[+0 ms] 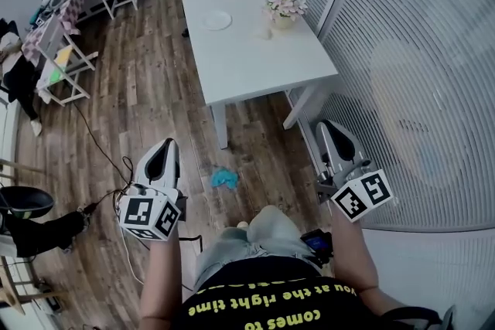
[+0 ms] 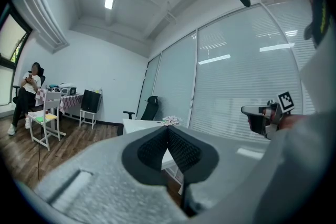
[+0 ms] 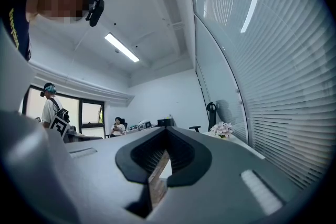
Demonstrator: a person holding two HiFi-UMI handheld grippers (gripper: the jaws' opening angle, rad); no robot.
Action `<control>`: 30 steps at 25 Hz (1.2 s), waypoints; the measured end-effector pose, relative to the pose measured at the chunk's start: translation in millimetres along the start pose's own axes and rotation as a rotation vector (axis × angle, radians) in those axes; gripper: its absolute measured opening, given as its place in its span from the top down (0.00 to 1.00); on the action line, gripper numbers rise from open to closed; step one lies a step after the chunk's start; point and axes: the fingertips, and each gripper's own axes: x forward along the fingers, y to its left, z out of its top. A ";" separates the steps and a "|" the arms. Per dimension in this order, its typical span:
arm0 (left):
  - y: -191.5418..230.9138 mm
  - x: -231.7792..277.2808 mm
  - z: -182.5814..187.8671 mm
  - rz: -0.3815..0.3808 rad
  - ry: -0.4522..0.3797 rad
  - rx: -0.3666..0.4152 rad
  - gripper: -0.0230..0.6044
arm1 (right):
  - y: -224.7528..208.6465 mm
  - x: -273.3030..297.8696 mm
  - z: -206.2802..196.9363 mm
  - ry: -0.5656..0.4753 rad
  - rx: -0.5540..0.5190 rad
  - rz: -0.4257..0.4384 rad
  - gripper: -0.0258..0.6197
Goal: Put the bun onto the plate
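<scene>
The left gripper (image 1: 165, 146) is clenched: in the left gripper view its ribbed pads meet at the tip with nothing caught between them. The right gripper (image 1: 329, 126) is clenched and empty too, its pads pressed together at the point in the right gripper view. Both are held level in front of the person's body, side by side and well apart from each other, over the wooden floor (image 1: 147, 96). The plate (image 1: 216, 19) lies far ahead of both grippers, on the far left part of the white bench (image 1: 255, 62), with nothing on it. A pot of pink and white flowers (image 1: 285, 4) stands near the bench's far right edge. The bun cannot be made out in any view; a small pale thing just in front of the flowers is too small to identify. A crumpled blue cloth (image 1: 225, 178) lies on the floor between the grippers, nearer the person than the bench. The only readable writing is yellow print on the person's black shirt (image 1: 271, 297), seen upside down from the head view, with "at the right time" and "comes to" legible; the rest is cut off by the frame's lower edge. The black-and-white square markers on the gripper cubes carry no letters. The near edge of the bench is hidden behind the jaws in both gripper views.
</scene>
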 end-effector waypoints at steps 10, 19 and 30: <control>13.0 1.7 5.9 0.042 -0.017 -0.012 0.96 | 1.9 26.2 4.7 0.001 -0.001 0.047 0.95; 28.2 33.6 0.2 0.092 -0.009 -0.009 0.96 | -22.6 69.4 -6.3 0.003 0.024 0.096 0.95; 58.3 114.1 16.6 0.164 -0.008 -0.021 0.96 | -77.4 164.7 2.5 0.018 0.041 0.162 0.95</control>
